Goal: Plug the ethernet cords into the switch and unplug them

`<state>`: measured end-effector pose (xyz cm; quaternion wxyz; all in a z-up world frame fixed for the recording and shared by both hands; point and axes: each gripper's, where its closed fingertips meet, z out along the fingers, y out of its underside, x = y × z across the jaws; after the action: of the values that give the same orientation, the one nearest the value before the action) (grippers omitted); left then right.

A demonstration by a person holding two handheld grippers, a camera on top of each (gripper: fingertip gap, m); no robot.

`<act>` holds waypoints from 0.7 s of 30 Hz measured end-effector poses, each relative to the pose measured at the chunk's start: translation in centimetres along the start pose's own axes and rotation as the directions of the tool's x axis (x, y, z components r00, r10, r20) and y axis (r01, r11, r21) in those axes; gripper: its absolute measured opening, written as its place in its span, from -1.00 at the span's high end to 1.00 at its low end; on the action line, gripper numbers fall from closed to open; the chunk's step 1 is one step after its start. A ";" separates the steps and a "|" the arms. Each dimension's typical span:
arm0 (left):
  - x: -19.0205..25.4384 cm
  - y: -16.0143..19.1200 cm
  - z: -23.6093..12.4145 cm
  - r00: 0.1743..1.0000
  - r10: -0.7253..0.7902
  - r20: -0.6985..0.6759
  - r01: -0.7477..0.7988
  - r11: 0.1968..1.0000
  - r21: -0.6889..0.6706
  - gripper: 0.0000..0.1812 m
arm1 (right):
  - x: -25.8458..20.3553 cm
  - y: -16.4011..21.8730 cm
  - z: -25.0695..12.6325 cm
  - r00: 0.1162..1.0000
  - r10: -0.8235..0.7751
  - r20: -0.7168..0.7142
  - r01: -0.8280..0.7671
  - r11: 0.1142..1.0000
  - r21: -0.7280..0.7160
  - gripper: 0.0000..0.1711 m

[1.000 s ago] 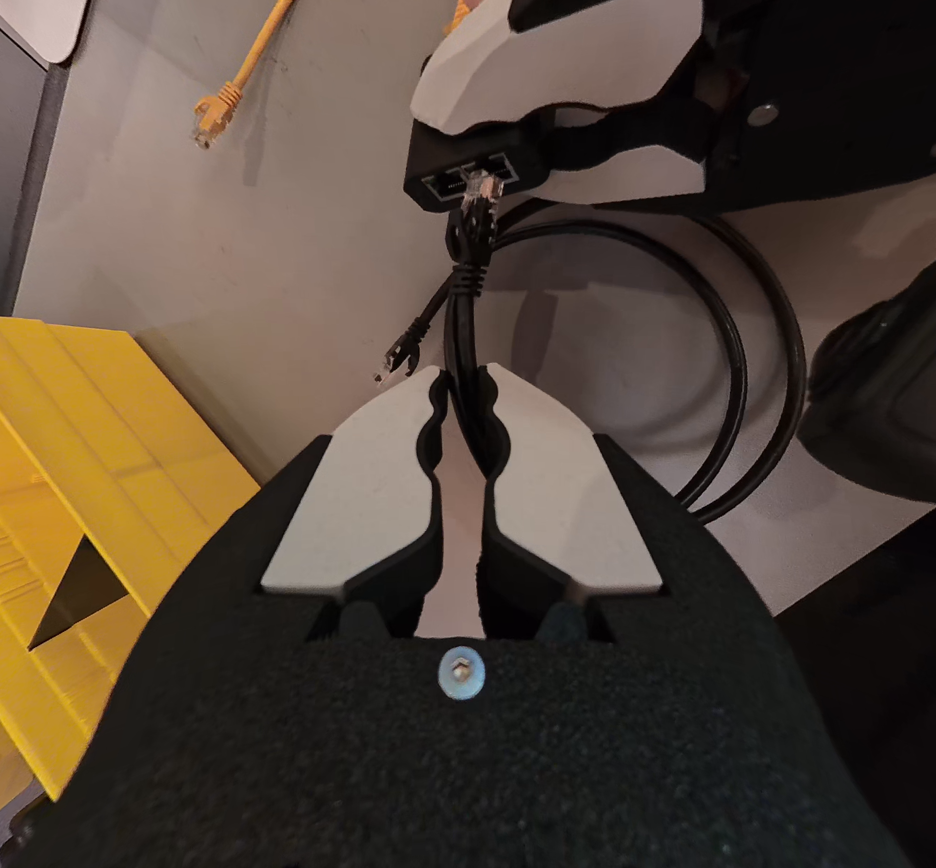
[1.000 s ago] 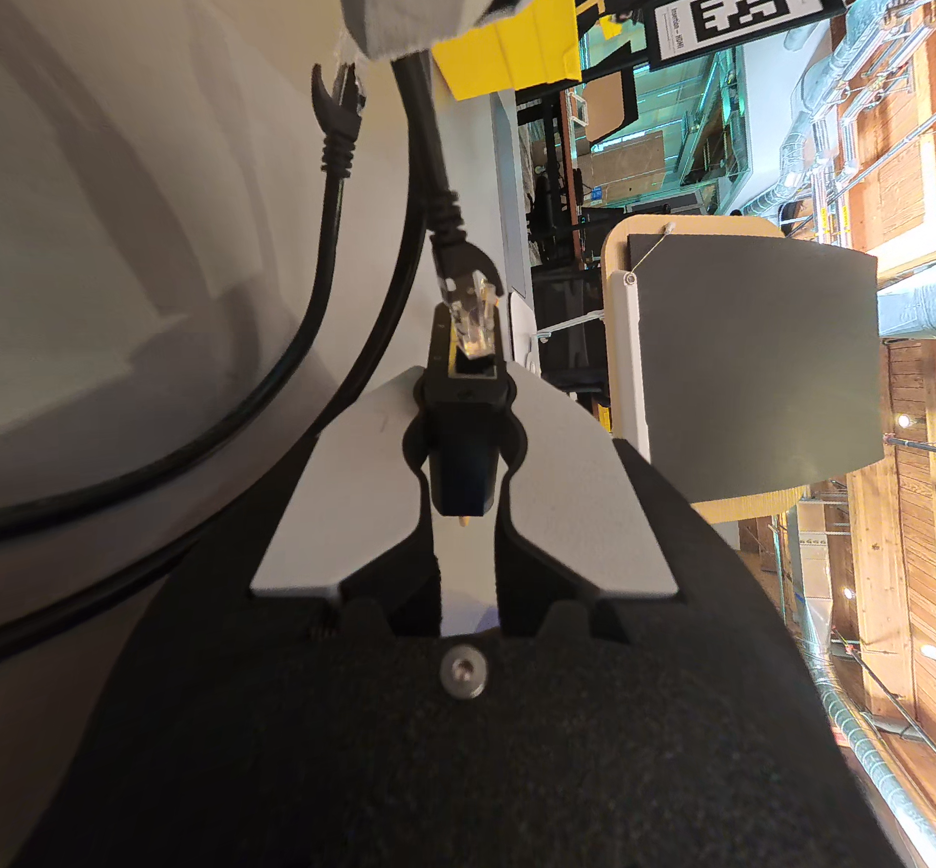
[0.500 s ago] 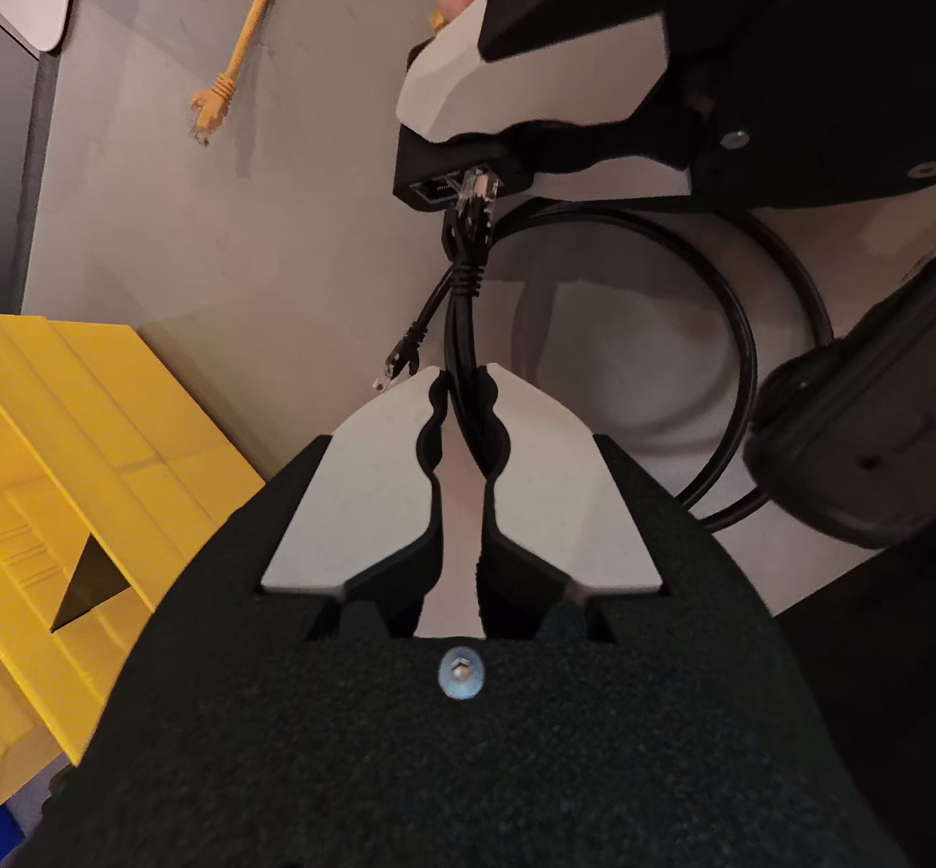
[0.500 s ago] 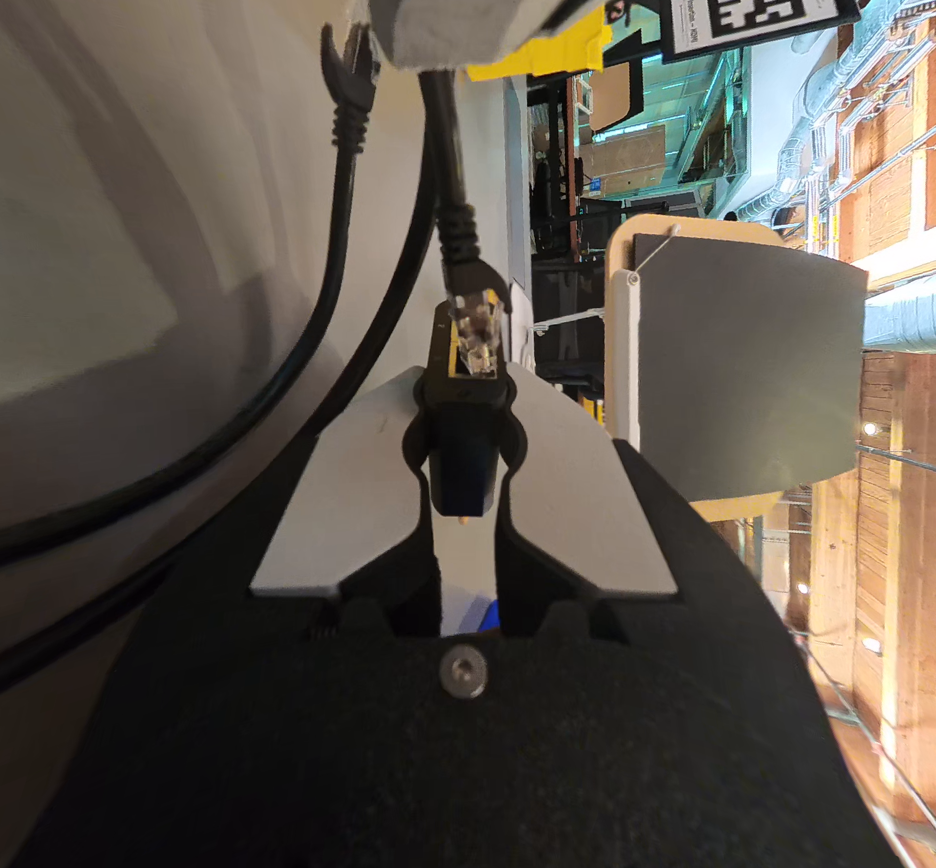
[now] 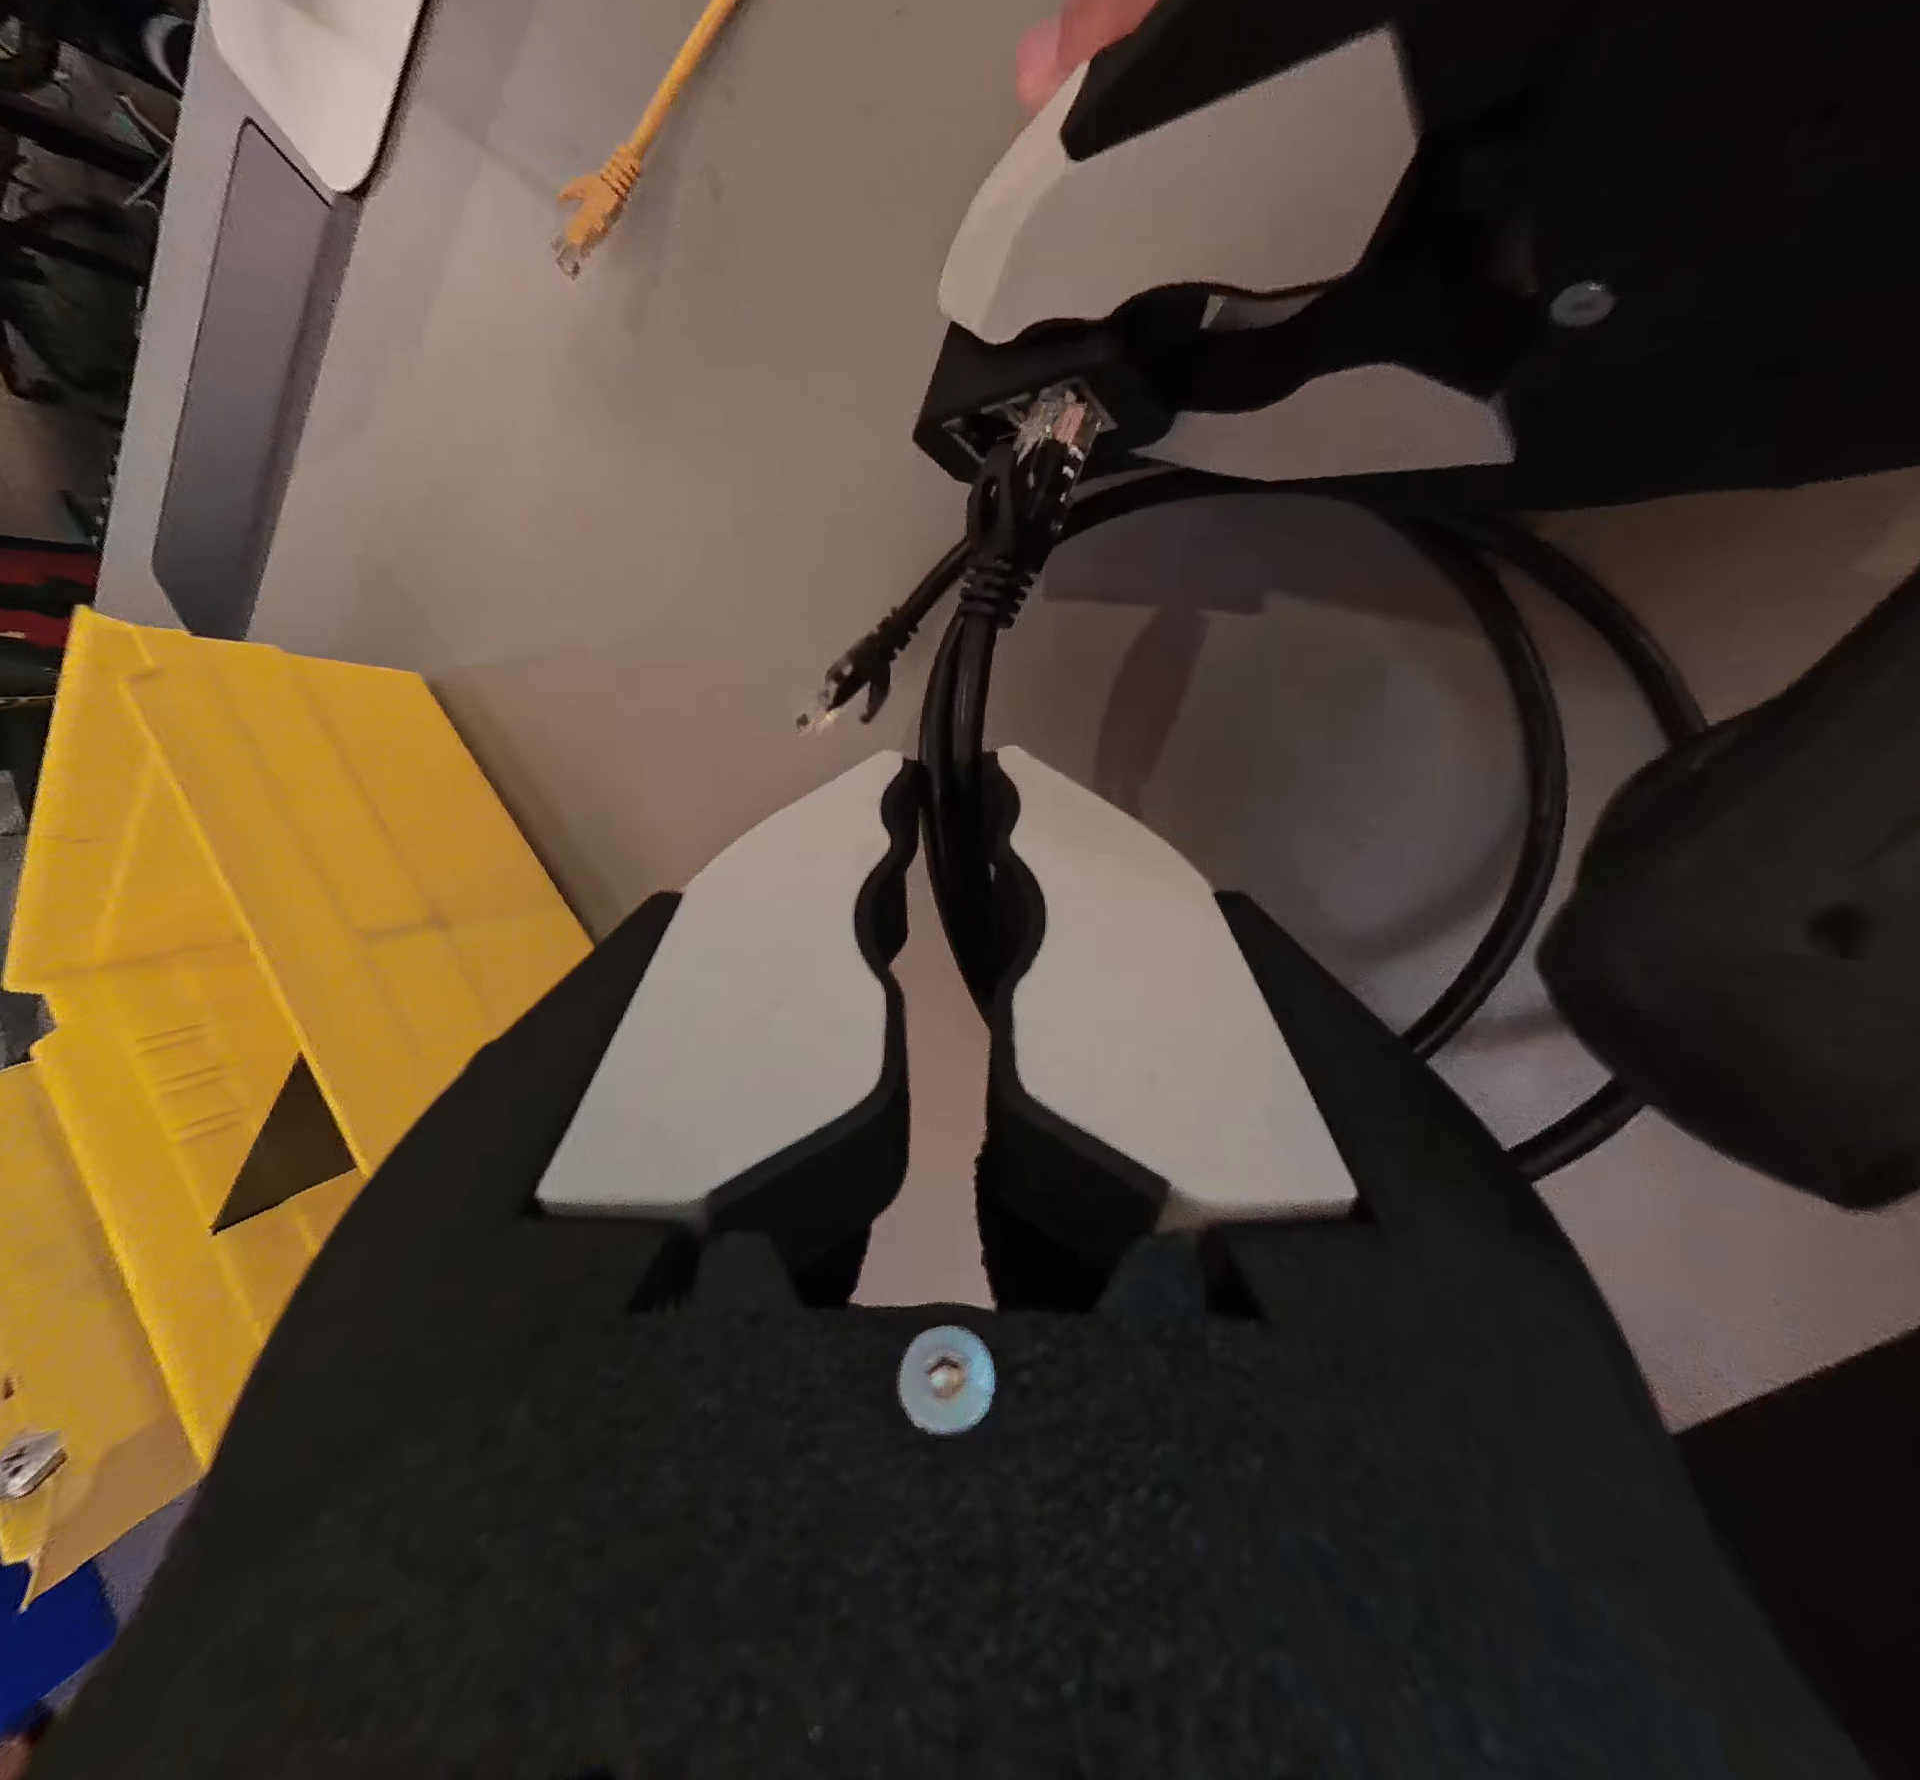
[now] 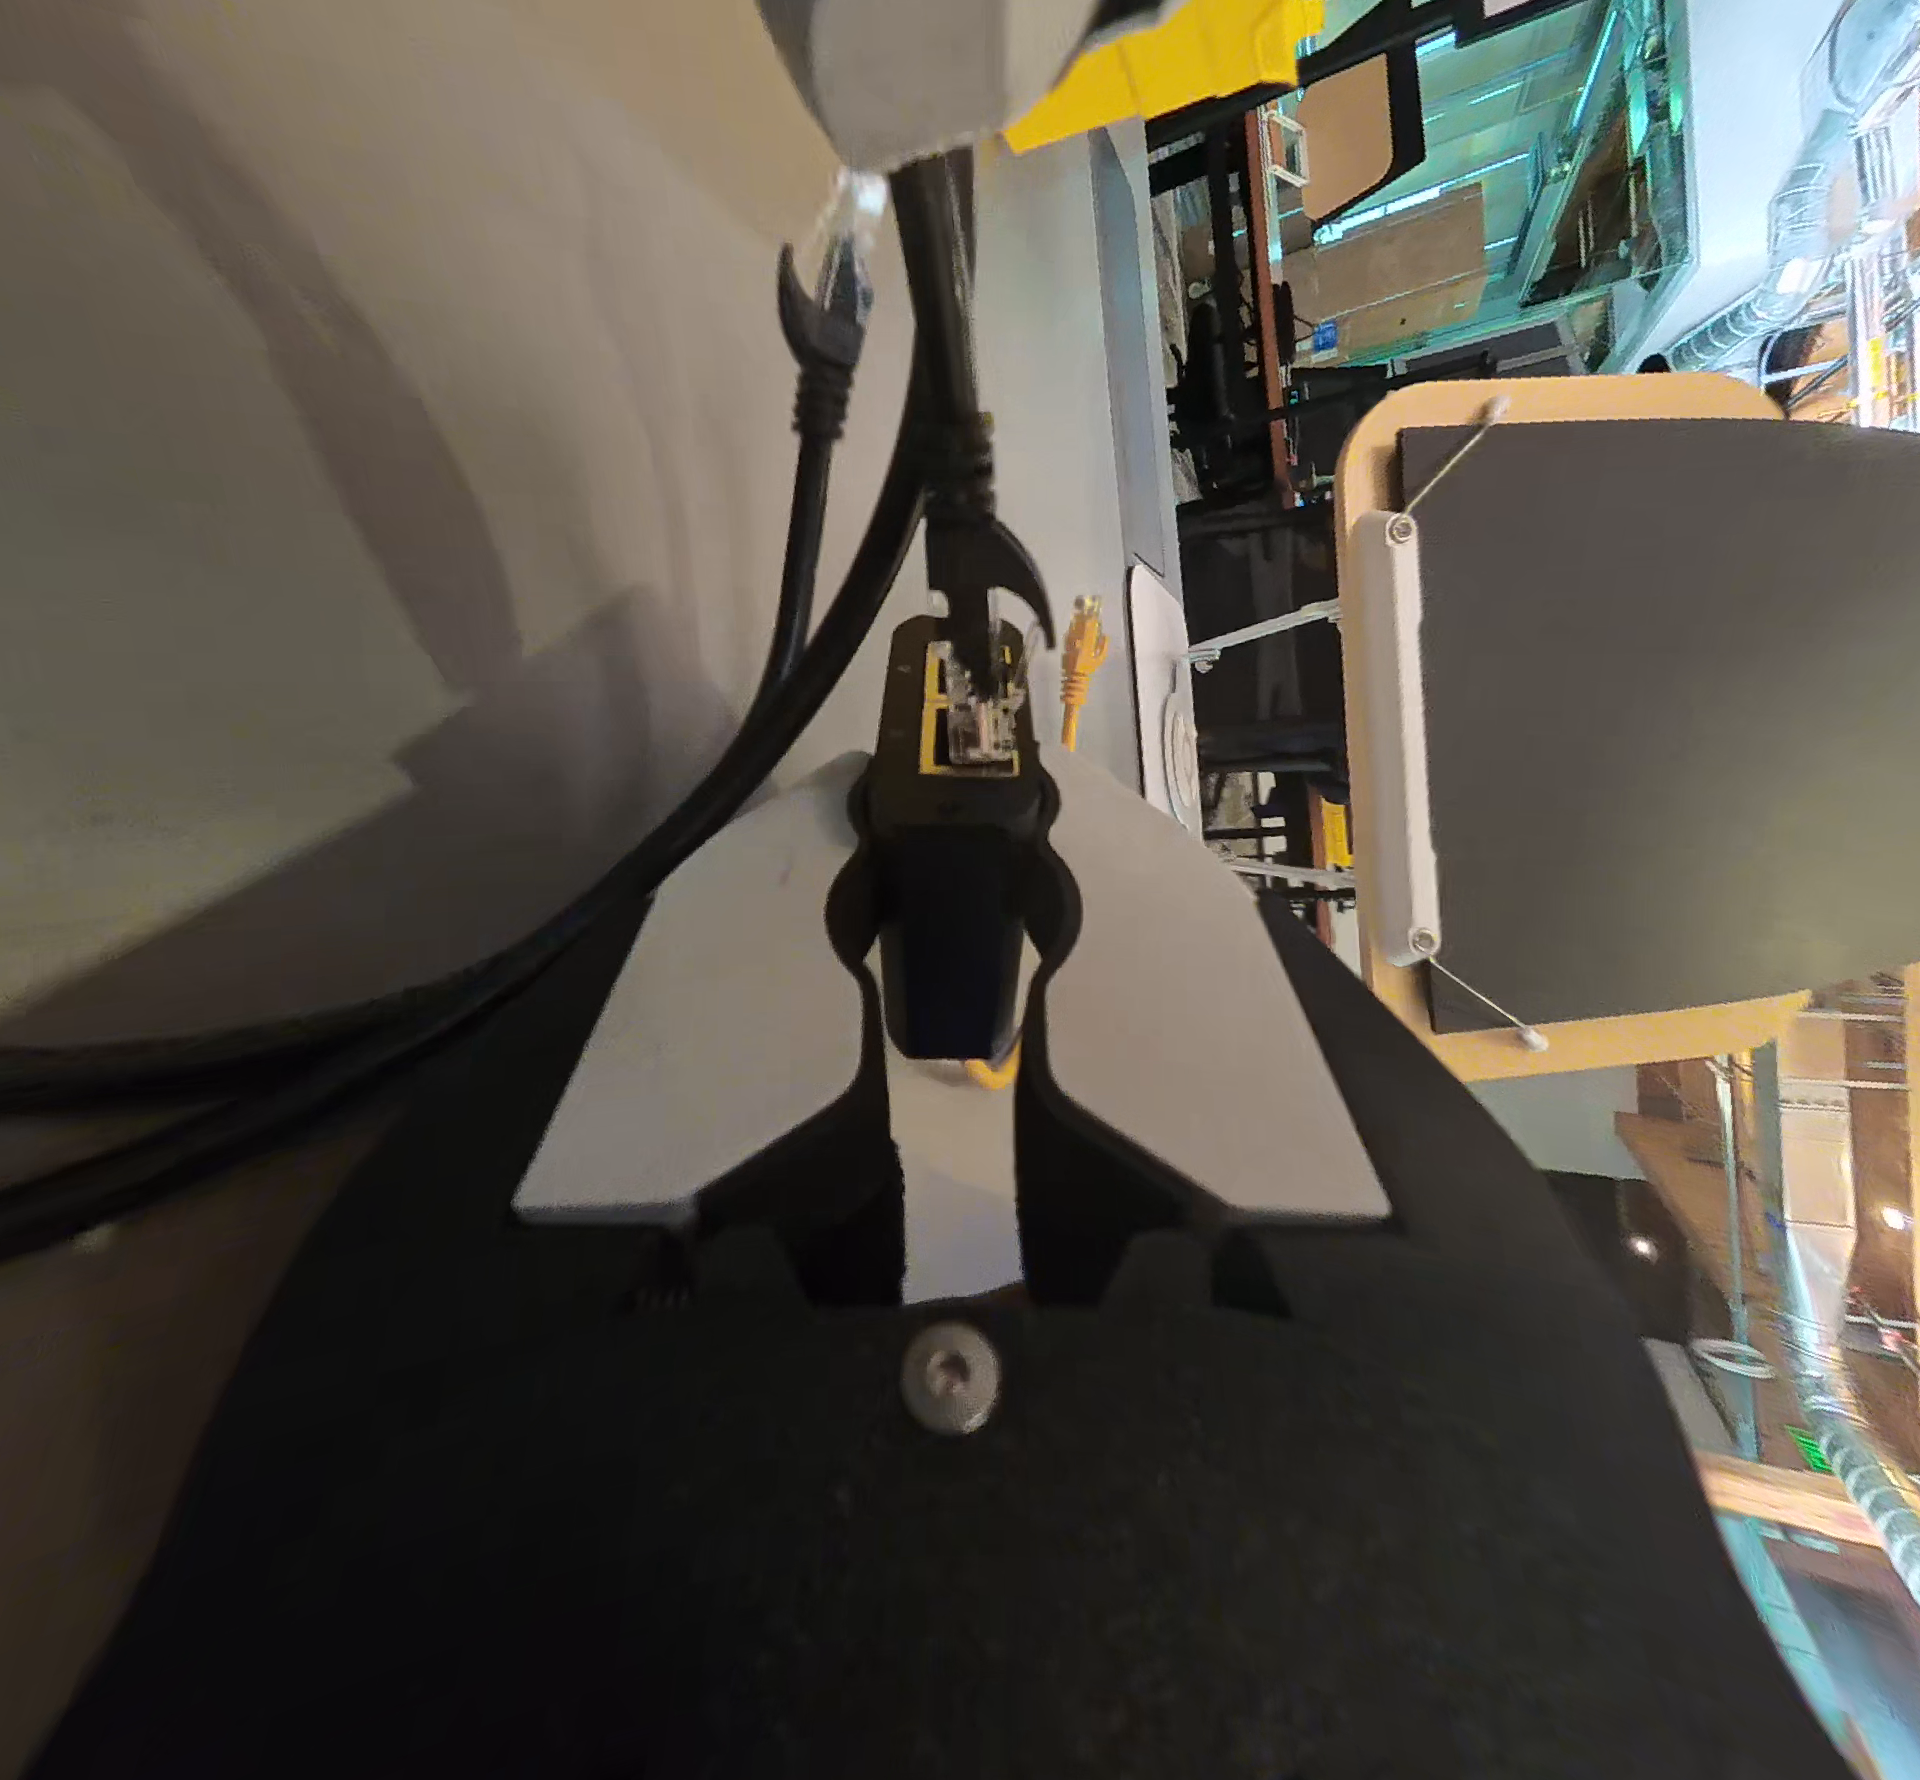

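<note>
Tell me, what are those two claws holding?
Left gripper: black ethernet cord, held behind its plug. Right gripper: small black switch, held by its sides.

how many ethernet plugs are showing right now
3. One black plug at the switch port, one loose black plug on the table, one yellow plug farther off. Others may be hidden.

black cords: 1 (image 5: 1538,795) | yellow cords: 1 (image 5: 707,37) | switches: 1 (image 6: 956,857) | yellow bins: 1 (image 5: 239,899) | tongs: 2
</note>
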<state>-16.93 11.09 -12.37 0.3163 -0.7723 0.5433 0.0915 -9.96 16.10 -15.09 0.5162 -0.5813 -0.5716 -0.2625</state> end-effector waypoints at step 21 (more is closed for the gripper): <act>-0.7 0.2 0.2 1.000 -0.017 -0.018 0.017 1.000 -0.007 0.89 | 0.4 0.1 0.2 0.998 -0.029 -0.047 0.026 0.998 -0.060 0.72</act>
<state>-17.31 11.73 -12.30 0.3095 -0.7787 0.5392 0.0835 -9.84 16.49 -14.79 0.5086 -0.5821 -0.5589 -0.3002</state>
